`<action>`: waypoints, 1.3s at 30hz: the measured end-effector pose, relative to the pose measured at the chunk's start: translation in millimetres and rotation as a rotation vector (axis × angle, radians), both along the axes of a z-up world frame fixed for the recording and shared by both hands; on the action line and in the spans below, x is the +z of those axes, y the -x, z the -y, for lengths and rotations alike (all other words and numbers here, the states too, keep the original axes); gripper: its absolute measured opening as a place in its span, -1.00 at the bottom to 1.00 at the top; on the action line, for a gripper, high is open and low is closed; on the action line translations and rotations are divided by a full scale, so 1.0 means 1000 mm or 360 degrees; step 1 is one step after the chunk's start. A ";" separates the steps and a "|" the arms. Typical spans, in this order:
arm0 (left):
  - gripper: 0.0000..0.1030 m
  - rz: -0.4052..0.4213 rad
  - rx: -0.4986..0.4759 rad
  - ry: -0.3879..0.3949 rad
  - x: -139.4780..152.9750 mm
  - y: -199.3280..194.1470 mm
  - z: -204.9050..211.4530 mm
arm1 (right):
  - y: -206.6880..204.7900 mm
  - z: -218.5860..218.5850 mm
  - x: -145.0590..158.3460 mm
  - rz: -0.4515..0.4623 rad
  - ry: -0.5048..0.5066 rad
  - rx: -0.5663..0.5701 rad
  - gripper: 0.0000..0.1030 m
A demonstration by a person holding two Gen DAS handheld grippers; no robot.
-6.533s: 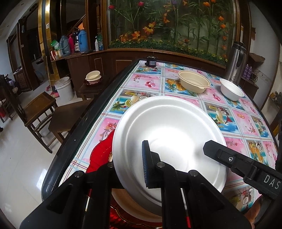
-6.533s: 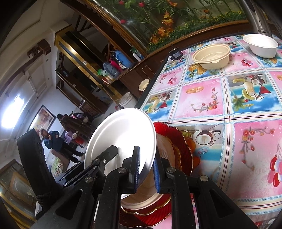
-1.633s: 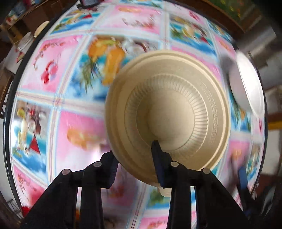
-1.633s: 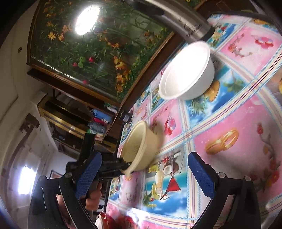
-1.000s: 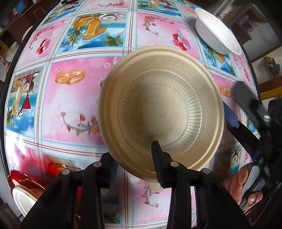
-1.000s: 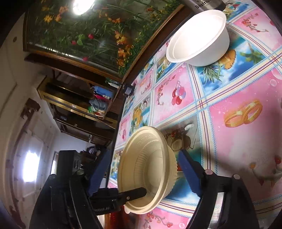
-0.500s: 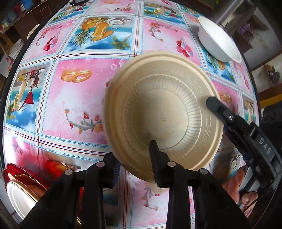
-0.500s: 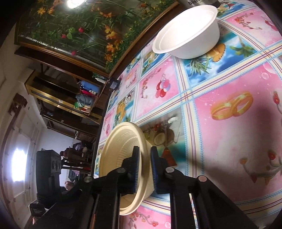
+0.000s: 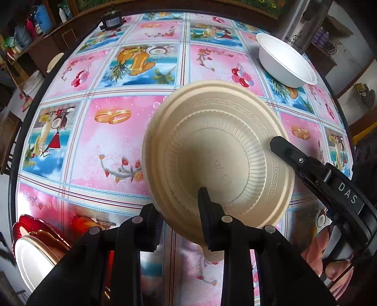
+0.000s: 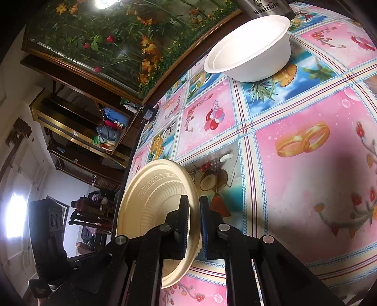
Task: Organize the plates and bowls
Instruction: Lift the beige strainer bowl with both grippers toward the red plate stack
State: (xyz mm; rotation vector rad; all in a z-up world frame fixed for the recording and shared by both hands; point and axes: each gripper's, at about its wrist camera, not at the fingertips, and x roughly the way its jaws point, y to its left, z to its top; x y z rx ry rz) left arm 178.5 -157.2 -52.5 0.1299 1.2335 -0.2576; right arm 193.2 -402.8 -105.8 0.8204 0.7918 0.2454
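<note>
Cream bowl [image 9: 219, 150] pinched by both grippers' jaws above the tablecloth [image 9: 122, 146]; white bowl [image 9: 285, 63] well apart.

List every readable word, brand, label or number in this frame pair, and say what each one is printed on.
"Bestrium": on the steel flask behind the white bowl; the small line under it is too small to read.
"DAS": white letters on the right gripper, seen from the left wrist view.
Raised marks on the floor of the beige bowl: too faint to read.
Front panel of the small dark device at the table's far edge: too small to read.
</note>
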 end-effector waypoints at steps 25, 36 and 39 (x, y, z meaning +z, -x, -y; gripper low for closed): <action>-0.56 0.0677 -0.0098 -0.0014 0.068 0.077 -0.017 | 0.070 -0.019 0.046 0.0317 -0.0002 -0.0062 -0.82; -0.56 0.0814 -0.0061 0.0060 0.086 0.111 -0.063 | 0.101 -0.054 0.068 0.0386 -0.0006 -0.0007 -0.82; -0.56 0.0854 -0.0038 0.0070 0.090 0.118 -0.078 | 0.107 -0.066 0.077 0.0412 0.0000 0.0020 -0.82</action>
